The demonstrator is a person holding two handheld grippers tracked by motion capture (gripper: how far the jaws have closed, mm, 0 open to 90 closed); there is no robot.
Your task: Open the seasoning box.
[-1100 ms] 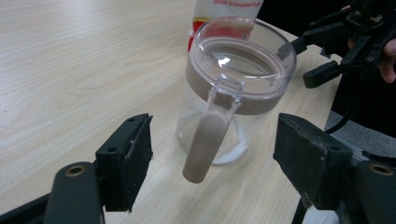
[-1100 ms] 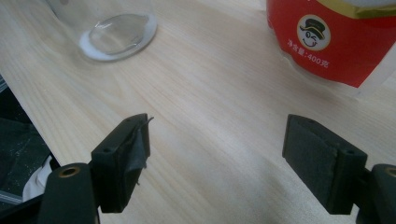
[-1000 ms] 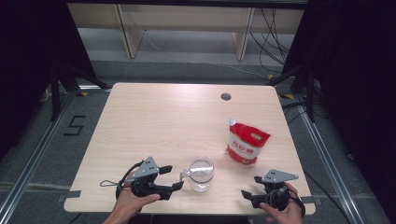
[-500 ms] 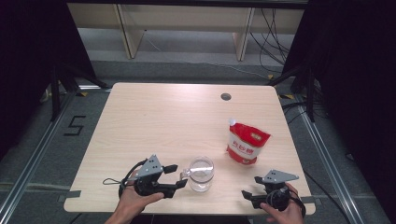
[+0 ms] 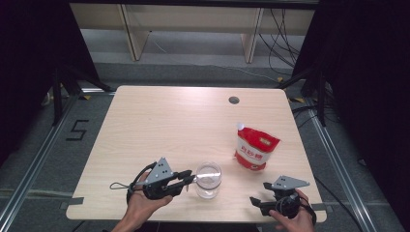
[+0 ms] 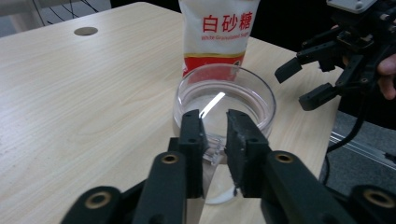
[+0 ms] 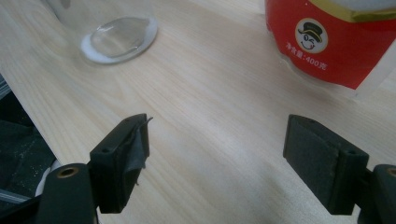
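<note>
A clear glass cup [image 5: 208, 180] stands near the table's front edge, with a small handle on its left side. My left gripper [image 5: 191, 178] reaches it from the left. In the left gripper view its jaws have just been closing, and the gripper [image 6: 215, 126] now pinches the clear handle between its pads, with the cup [image 6: 224, 93] just beyond. A red and white sugar bag [image 5: 256, 150] stands upright to the right of and behind the cup. My right gripper [image 5: 258, 193] rests at the front right, open and holding nothing [image 7: 217, 140]. It faces the bag [image 7: 336, 42] and the cup's base [image 7: 116, 39].
The light wooden table [image 5: 183, 121] has a round cable hole [image 5: 234, 100] at its back right. Pale shelving [image 5: 193, 29] stands behind the table. A "5" [image 5: 77, 129] is marked on the floor at the left. The right gripper [image 6: 317, 70] shows beyond the cup in the left gripper view.
The left gripper has slid a little to the right up to the cup, and its jaws have narrowed around the handle. The right gripper, cup and bag have stayed where they were.
</note>
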